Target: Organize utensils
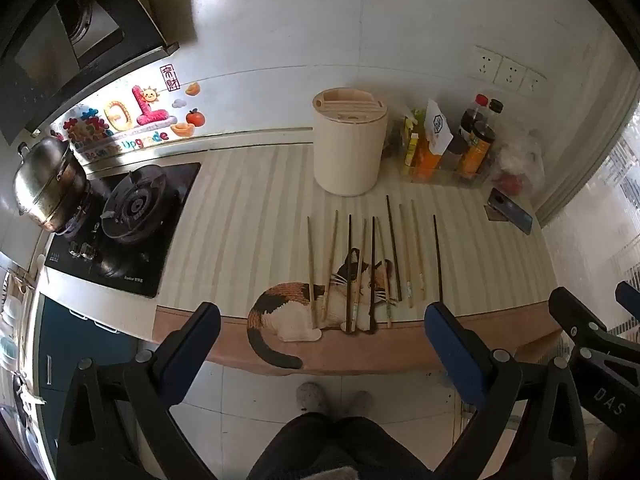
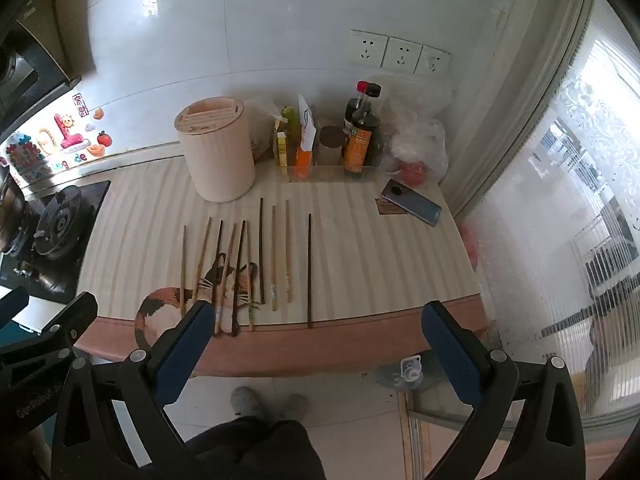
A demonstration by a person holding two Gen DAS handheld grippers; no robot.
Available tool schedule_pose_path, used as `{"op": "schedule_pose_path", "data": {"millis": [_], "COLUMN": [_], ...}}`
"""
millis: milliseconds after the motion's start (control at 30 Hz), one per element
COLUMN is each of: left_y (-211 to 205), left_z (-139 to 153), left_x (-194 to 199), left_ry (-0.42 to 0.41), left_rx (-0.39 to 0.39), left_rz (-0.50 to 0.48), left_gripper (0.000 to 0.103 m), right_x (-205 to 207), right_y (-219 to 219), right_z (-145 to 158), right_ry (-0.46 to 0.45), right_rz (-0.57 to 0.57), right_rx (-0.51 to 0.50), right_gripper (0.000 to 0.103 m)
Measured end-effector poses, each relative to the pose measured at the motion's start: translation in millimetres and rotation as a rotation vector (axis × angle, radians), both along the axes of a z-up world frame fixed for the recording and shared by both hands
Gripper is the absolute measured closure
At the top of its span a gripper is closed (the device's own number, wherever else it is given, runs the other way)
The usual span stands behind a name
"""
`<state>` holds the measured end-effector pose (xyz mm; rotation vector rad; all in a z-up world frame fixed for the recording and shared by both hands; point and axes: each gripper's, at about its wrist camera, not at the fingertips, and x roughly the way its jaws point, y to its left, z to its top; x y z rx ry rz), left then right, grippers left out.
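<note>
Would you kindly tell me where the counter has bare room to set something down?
Free: the striped mat between the stove and the chopsticks; also between the lone dark chopstick and the phone. Crowded: the back, around the holder and bottles.

Wooden chopsticks [image 1: 404, 256], shiny metal pot [image 1: 48, 184], glossy wall tiles [image 1: 280, 20]

Place: home kitchen.
Cooking: gas hob [image 1: 128, 224] at 9 o'clock, steel pot [image 1: 48, 184] on its far burner.
Overhead: range hood [image 1: 76, 32] at 10 o'clock.
Counter: sauce bottles [image 2: 360, 136] at 1 o'clock.
Wall: white tile, sockets [image 2: 400, 54].
</note>
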<state>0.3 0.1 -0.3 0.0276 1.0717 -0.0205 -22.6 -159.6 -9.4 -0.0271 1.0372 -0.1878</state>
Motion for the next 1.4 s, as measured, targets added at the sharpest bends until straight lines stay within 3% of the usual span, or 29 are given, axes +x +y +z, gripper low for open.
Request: {"op": "schedule_pose_path", "data": {"millis": [467, 1400], "left_y": [6.2, 15.3], "left_z": [-4.8, 12.8], "left_x": [-4.7, -8.6], "left_ry": [-0.023, -0.054], "left_rx": [-0.002, 0.005], "left_rz": [0.010, 0.015], "left_gripper": [0.000, 0.000], "right_x": [-5.8, -10.5], "right_y": [-1.3, 8.7], "right_z": [-0.6, 12.5], "right_ry": [-0.017, -0.046], "right_rz": [0.000, -0.004], "right_rx": [0.002, 0.001], "right_gripper": [0.000, 0.000]}}
